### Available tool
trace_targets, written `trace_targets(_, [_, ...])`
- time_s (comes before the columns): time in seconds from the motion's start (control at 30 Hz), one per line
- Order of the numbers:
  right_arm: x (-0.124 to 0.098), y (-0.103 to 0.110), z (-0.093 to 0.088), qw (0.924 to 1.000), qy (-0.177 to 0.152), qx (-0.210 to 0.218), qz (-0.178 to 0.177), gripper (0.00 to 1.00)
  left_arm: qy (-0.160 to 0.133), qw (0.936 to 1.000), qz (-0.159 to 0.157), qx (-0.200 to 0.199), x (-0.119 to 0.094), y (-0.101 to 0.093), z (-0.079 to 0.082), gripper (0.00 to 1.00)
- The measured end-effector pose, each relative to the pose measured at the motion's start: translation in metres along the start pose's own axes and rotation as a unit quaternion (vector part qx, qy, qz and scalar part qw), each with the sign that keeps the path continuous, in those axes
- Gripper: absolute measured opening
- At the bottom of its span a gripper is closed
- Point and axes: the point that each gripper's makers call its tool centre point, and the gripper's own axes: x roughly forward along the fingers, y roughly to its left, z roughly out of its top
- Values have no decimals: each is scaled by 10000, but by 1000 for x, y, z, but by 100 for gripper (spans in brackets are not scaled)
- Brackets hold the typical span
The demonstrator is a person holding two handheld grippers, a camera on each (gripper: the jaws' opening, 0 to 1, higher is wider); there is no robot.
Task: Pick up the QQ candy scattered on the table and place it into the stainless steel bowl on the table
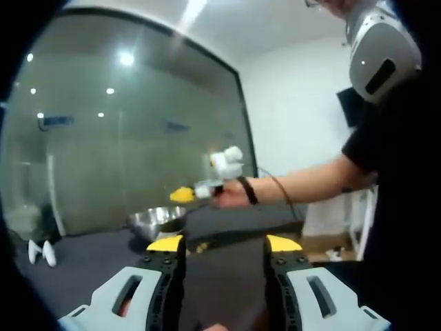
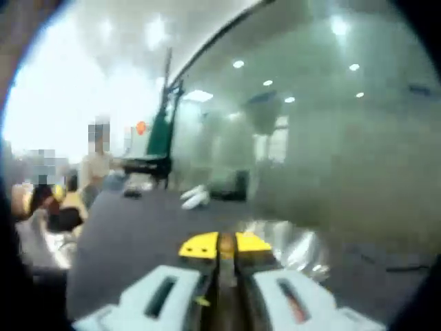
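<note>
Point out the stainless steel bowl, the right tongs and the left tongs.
stainless steel bowl (image 1: 157, 222): left gripper view, inner wall.
right tongs (image 1: 187, 194): left gripper view, yellow tips above the bowl.
left tongs (image 1: 224, 244): left gripper view, gap between yellow tips.

A dark grey counter (image 1: 96, 258) spreads ahead of the left hand-held gripper (image 1: 224, 243). On it stands a stainless steel bowl (image 1: 157, 222), ahead and slightly left of the jaws, with a small yellow piece (image 1: 202, 246) (too small to identify) lying on the surface just beside the bowl. In the right gripper view the same dark surface runs forward, and the bowl sits just beyond the right hand-held gripper (image 2: 225, 245), a little to its right.
</note>
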Motion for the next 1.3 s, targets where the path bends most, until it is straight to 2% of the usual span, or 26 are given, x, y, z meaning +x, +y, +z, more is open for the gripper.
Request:
trace_targets(0.03, [5, -15, 9, 9997, -138, -87, -207, 9, -42, 10000, -16, -34, 0, -2, 1, 46])
trace_targets(0.07, [11, -27, 8, 9994, -39, -117, -336, 9, -57, 10000, -31, -57, 0, -3, 1, 46])
trace_targets(0.13, [25, -44, 1, 9990, 278, -100, -343, 9, -17, 10000, -49, -16, -1, -7, 0, 46])
trace_targets(0.23, [32, -50, 3, 9989, 270, 183, -342, 9, -77, 10000, -46, -41, -3, -9, 4, 46])
trace_targets(0.3, [36, -55, 0, 9983, 361, 113, -451, 9, -106, 9999, -78, -80, -3, -11, 5, 46])
trace_targets(0.37, [39, -49, -2, 9981, 411, 105, -438, 9, -37, 10000, -76, -53, -4, -11, 2, 46])
trace_targets(0.5, [38, -50, -7, 9978, 458, 84, -467, 9, -38, 10000, -48, -78, -5, -10, 0, 46])
trace_targets(0.6, [37, -55, -17, 9961, 652, -178, -570, 9, -15, 10000, -53, -71, -5, -9, -1, 46])
trace_targets(0.93, [37, -50, -29, 9959, 727, 131, -520, 10, -20, 9999, -31, -96, -5, -8, -2, 46])
trace_targets(1.03, [36, -48, -33, 9958, 746, 195, -490, 16, -54, 9999, -51, -141, -6, -9, -1, 46])
trace_targets(1.1, [35, -46, -34, 9962, 712, 234, -439, 16, -101, 9998, -44, -187, -6, -8, 0, 46])
trace_targets(1.3, [23, -50, -44, 9950, 806, 311, -491, 16, -92, 9998, -47, -183, -4, -8, -1, 46])
